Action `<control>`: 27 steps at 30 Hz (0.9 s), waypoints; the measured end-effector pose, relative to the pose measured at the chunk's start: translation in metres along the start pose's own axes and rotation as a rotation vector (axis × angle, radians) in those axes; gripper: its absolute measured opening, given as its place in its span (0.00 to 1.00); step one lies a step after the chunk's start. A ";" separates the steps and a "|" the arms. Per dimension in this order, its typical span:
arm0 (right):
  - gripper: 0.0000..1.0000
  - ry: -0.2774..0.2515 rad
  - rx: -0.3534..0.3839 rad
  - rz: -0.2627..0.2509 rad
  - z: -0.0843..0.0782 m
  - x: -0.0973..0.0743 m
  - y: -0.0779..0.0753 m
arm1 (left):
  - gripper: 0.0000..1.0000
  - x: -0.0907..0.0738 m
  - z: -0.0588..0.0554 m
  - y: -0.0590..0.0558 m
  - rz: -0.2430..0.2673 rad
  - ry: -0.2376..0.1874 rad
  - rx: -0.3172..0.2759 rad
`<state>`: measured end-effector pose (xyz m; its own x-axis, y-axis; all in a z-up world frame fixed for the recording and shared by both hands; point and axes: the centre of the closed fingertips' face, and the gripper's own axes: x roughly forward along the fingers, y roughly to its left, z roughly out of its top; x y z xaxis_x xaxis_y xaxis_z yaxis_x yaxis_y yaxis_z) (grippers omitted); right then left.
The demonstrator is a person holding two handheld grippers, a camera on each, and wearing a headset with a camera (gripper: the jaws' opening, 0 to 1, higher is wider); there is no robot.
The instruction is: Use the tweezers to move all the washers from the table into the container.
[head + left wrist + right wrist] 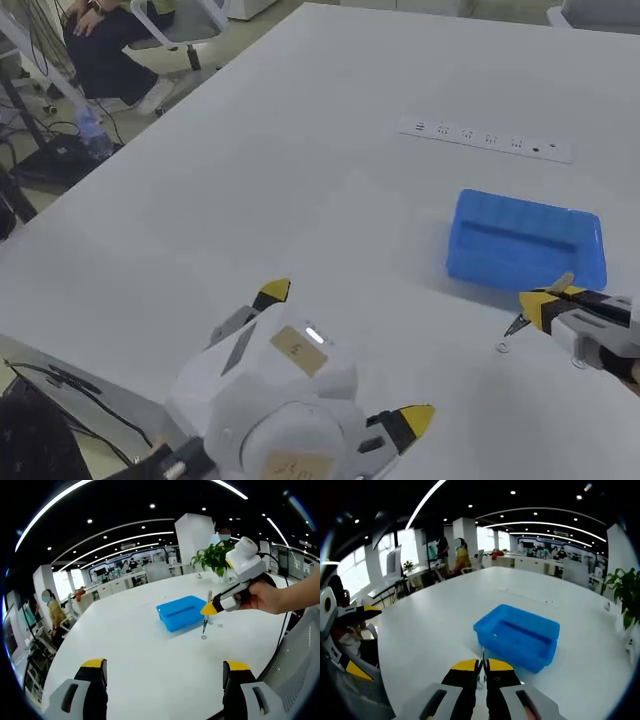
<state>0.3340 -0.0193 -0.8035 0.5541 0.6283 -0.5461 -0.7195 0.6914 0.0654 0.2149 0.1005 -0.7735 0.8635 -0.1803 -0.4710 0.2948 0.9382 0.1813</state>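
Yellow-tipped right gripper [540, 305] clenched on tweezers [518, 322], jaws pressed together. Tweezers slant steeply down toward table [300, 180]. Tip close by washer [502, 347]; contact cannot tell. Washer lies flat, just past tip, on near side of blue container [520, 272], near its front wall. Left gripper [344, 356] released, jaws wide, holding nothing, well apart from washer. Right far nearer. Likely next: short drop onto washer.

We see a white table [250, 200] bearing a blue plastic tub [525, 240], white power strip [485, 139] beyond (small metal washer [502, 347] nearer).
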 end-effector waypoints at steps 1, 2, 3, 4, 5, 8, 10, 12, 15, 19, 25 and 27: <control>0.02 0.001 0.000 0.001 -0.001 0.000 0.000 | 0.99 0.000 -0.001 0.000 0.001 0.003 0.001; 0.02 0.002 0.001 0.002 -0.001 0.000 0.000 | 0.99 0.000 -0.001 0.000 0.002 0.007 0.003; 0.02 0.004 0.004 0.003 -0.002 0.001 0.000 | 0.99 0.001 -0.002 0.000 0.003 0.011 0.005; 0.02 0.006 0.008 0.002 -0.004 0.002 0.000 | 0.99 0.001 -0.002 0.000 0.003 0.011 0.006; 0.02 0.009 0.006 -0.001 -0.004 0.003 0.000 | 0.99 0.001 -0.001 0.000 0.004 0.009 0.005; 0.02 0.016 -0.001 -0.002 -0.006 0.004 -0.001 | 0.99 0.001 -0.003 0.000 0.004 0.015 0.005; 0.02 0.022 -0.003 0.000 -0.008 0.005 0.000 | 0.99 0.001 -0.003 0.000 0.003 0.016 0.006; 0.02 0.031 -0.016 -0.003 -0.012 0.005 0.000 | 0.99 0.001 -0.003 0.000 0.004 0.016 0.007; 0.02 0.018 -0.051 -0.010 -0.010 0.003 0.001 | 0.99 0.002 -0.003 0.000 0.003 0.020 0.008; 0.02 0.012 -0.081 -0.003 -0.011 0.003 0.003 | 0.99 0.002 -0.004 -0.001 -0.001 0.021 0.012; 0.01 0.021 -0.078 0.011 -0.009 0.006 0.002 | 0.97 0.002 -0.005 0.000 0.001 0.026 0.011; 0.01 0.024 -0.072 0.014 -0.008 0.007 0.001 | 0.98 0.002 -0.005 -0.001 0.000 0.026 0.011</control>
<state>0.3339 -0.0167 -0.8139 0.5340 0.6283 -0.5658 -0.7558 0.6547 0.0137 0.2147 0.1011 -0.7791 0.8525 -0.1723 -0.4935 0.2996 0.9347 0.1912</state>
